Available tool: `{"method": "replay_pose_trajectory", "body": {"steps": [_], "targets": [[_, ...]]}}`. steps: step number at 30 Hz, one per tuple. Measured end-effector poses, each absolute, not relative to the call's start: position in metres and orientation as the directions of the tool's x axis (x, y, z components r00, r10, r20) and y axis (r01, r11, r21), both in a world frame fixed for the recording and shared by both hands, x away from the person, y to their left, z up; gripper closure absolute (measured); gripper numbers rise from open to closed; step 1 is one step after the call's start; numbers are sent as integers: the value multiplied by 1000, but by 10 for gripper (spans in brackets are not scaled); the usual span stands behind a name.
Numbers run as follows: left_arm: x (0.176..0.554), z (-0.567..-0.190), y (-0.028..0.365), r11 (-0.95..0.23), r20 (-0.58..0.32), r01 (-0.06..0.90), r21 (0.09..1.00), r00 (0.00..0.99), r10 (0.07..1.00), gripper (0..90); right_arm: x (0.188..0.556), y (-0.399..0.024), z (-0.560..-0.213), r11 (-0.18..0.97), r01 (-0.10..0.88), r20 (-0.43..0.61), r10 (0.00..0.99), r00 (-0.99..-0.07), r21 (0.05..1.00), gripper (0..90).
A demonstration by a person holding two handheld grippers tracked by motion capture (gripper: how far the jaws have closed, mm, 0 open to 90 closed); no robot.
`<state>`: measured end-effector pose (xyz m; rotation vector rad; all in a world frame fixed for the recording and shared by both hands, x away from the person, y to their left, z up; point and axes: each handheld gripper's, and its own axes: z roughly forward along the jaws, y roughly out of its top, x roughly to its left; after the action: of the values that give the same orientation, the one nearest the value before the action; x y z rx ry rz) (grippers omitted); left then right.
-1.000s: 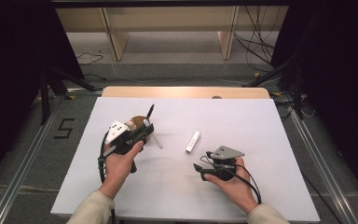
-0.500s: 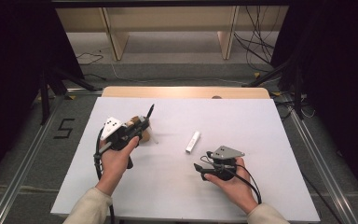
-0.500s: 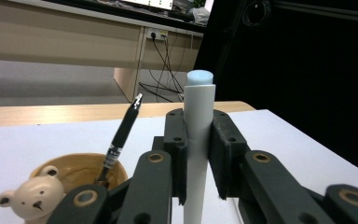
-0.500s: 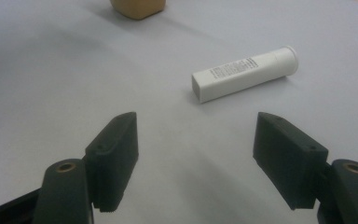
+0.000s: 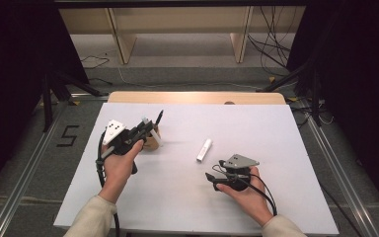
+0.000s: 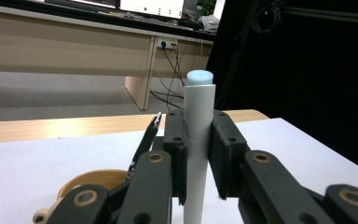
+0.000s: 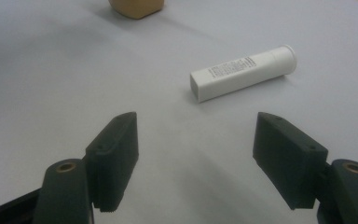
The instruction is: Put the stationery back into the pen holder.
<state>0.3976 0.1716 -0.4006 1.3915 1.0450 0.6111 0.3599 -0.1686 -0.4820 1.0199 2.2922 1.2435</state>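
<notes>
left tongs (image 6: 196,158): jaws clamped on a slim white plastic tube with a pale blue end cap (image 6: 198,140). in the left gripper view the tube stands upright between the two black pads and its capped end rises above them. from the high view the left tongs (image 5: 150,129) sit at the left part of the white surface (image 5: 187,197), above a small round tan wooden holder (image 5: 151,140); the white tube (image 5: 154,137) slants out beside that holder. a thin black pen with a clip (image 5: 159,117) stands tilted in the holder; in the left gripper view the black pen (image 6: 144,144) leans just left of the jaws, the wooden holder's rim (image 6: 93,179) low at left. whether the tube touches the holder i cannot tell.

right tongs (image 7: 196,161): jaws wide apart, nothing between them, just bare white surface (image 7: 51,84). ahead of them and apart lies a second white cylindrical tube with fine printed text (image 7: 242,72), flat on its side. from the high view the right tongs (image 5: 212,177) rest low at centre right, held in the person's right hand (image 5: 246,195); the printed tube (image 5: 204,149) lies near, between the two hands.

beyond the surface: a light wooden bench edge (image 5: 197,97), grey floor, black cables (image 5: 271,49).
</notes>
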Motion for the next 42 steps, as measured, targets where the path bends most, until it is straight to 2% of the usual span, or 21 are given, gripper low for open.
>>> {"method": "replay_pose_trajectory", "body": {"steps": [13,42], "targets": [[402,-396,176,143,-218,200,969,435,874,781,360,-169,-483,359,440,47,730,-682,823,315],[413,-389,183,96,-139,130,987,372,918,780,360,-169,-484,359,442,47,730,-682,822,315]]}}
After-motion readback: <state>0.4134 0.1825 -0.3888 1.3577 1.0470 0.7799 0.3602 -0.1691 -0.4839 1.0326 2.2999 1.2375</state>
